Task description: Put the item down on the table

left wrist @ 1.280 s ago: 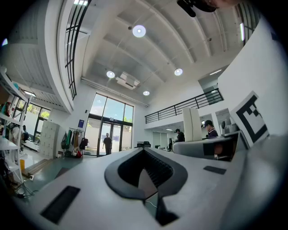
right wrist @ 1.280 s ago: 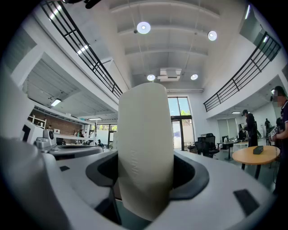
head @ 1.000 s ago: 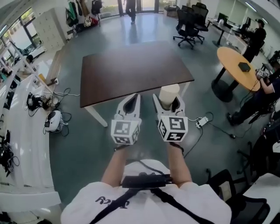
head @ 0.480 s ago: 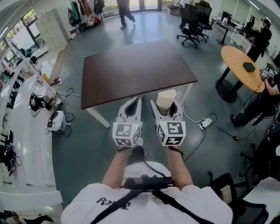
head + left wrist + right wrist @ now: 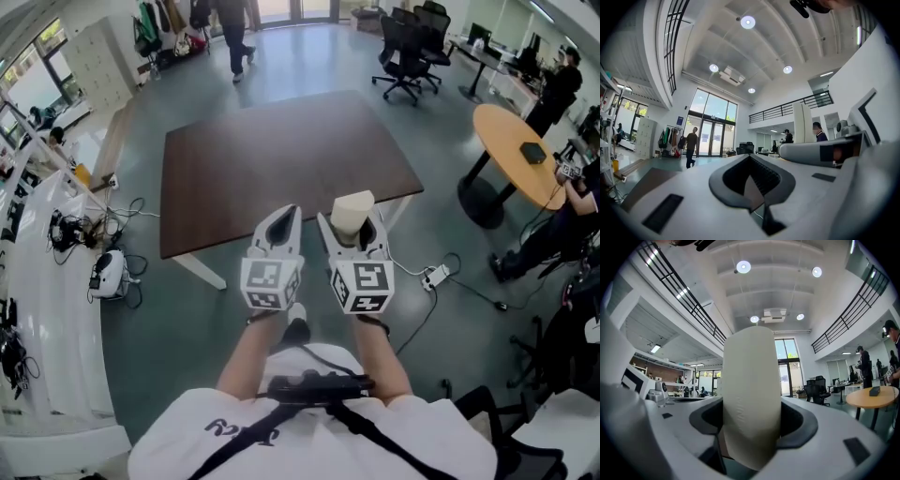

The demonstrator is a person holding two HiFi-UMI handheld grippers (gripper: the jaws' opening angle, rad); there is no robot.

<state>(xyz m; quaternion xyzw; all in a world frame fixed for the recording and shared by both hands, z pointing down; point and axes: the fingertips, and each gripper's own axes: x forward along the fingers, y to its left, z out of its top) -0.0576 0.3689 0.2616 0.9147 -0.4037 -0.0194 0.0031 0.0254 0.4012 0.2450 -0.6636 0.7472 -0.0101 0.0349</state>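
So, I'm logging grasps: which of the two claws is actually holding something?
The right claw, clamped on the upright white roll; the left claw beside it is shut with nothing between its tips.

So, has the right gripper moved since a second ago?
Yes, slightly forward. The right gripper now carries its white roll over the brown table's near edge, where before the roll only reached it.

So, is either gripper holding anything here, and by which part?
The right gripper clamps a cream-white roll by its sides, near one end; the rest sticks out past the jaws. The left gripper is shut on nothing.
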